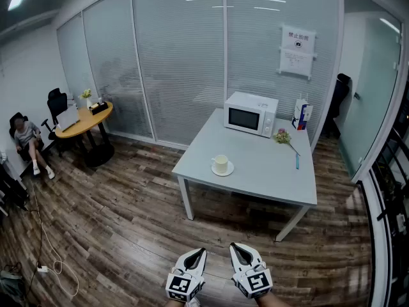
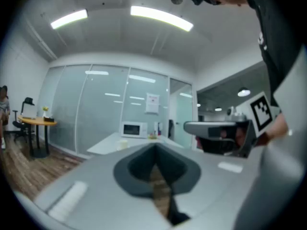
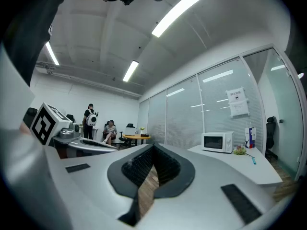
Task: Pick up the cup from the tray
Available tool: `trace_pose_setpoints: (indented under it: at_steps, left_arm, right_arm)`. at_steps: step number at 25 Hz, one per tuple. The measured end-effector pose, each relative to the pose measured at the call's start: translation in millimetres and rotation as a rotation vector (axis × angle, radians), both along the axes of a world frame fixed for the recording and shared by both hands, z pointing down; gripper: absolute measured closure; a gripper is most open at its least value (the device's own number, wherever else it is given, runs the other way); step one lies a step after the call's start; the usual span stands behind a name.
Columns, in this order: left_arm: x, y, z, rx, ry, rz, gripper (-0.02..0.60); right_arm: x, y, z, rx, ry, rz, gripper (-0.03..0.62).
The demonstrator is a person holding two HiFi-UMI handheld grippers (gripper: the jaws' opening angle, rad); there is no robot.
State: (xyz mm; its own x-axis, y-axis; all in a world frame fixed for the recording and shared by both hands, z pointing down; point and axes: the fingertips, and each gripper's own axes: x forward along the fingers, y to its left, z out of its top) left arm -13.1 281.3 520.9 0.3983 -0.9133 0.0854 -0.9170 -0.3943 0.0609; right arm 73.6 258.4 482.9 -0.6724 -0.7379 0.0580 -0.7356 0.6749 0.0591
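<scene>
A cream cup [image 1: 220, 164] stands upright on a small round white tray [image 1: 229, 171] near the front left corner of the grey table [image 1: 268, 174]. Both grippers are far back from it, low over the wood floor. My left gripper [image 1: 200, 253] and my right gripper [image 1: 236, 247] sit side by side with their jaws together and nothing between them. In the left gripper view the cup [image 2: 122, 144] shows small and blurred beyond the shut left gripper [image 2: 155, 148]. The right gripper [image 3: 153, 148] view does not show the cup.
On the table stand a white microwave [image 1: 251, 113], a carton [image 1: 301, 114], a small flower [image 1: 283, 137] and a blue pen [image 1: 297, 161]. Glass partitions run behind. A round wooden table [image 1: 83, 120], chairs and a seated person [image 1: 27, 141] are at the left. A cable [image 1: 43, 268] lies on the floor.
</scene>
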Motion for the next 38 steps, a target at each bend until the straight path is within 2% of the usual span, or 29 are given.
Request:
trace_pose_setpoints:
  at_steps: [9,19,24,27,33,38]
  left_arm:
    - [-17.6,-7.9,-4.3,0.012,-0.015,-0.019,0.578]
    - [-40.2,-10.8,0.0,0.01,-0.011,-0.031,0.578]
    - [-54.3,-13.5,-1.4,0.01,-0.006,-0.014,0.578]
    - [-63.9,-16.5,-2.5,0.016,-0.007,-0.002,0.577]
    - [-91.1,-18.7,0.5,0.02,-0.006,0.018,0.577]
    - [-100.2,-23.9,5.9,0.018,-0.002,0.047,0.578]
  right_arm:
    - [-16.0,-7.8,-16.6,0.037,-0.029,-0.022,0.605]
    - [-40.1,-8.0,-12.0,0.028,-0.011,-0.033,0.605]
    - [-57.3,-7.9,-16.6,0.05,-0.081,-0.062,0.605]
    - [-66.1,-8.8,-11.9,0.044,-0.085,-0.063,0.605]
    - [-87.7,-8.0,-7.0,0.04,-0.043,-0.023,0.605]
    - [-95.7,-11.4,-5.4,0.035,-0.041,0.011,0.605]
